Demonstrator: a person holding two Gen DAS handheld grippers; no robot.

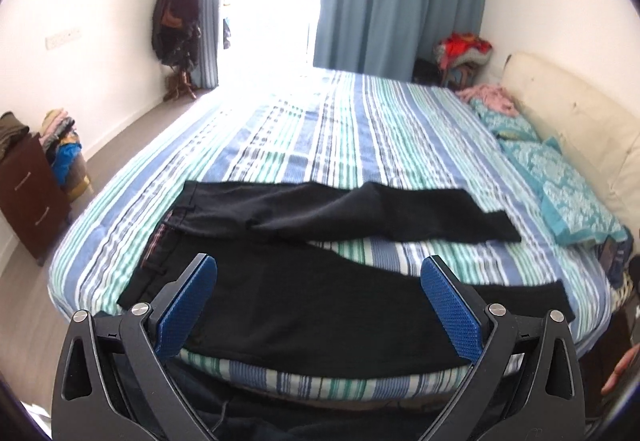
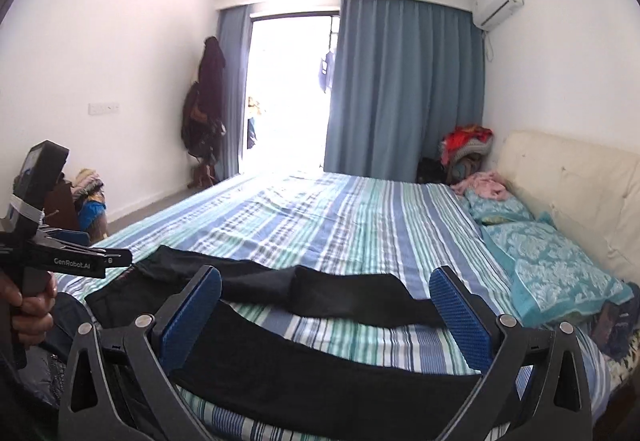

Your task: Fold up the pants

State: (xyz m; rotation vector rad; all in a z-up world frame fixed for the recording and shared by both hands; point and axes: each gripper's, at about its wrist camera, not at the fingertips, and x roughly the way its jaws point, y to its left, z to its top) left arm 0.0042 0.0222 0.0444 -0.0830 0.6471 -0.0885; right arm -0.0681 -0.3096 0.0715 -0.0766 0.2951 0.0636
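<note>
A: Which step is in hand?

B: It seems to be the very start. The black pants (image 1: 320, 281) lie spread on the striped bed (image 1: 360, 129), straight ahead of both claws, with the two legs apart in a V. The near leg passes just below and between the blue pads. No fold is made yet.

A: And the claws?

B: The left claw (image 1: 318, 301) is spread wide and holds nothing. The right claw (image 2: 326, 315) is wide too, also empty, and it hovers over the near leg. Neither touches the cloth, as far as one can see.

A: What does the next move call for?

B: Probably to lower each claw to the cloth, one at the waist to the left, one at a hem to the right, and to bring one leg over the other.

A: What is unclear?

B: The near edge of the pants is hidden behind the claw frames. The far hem blurs in the left view. The window is burnt out white.
</note>
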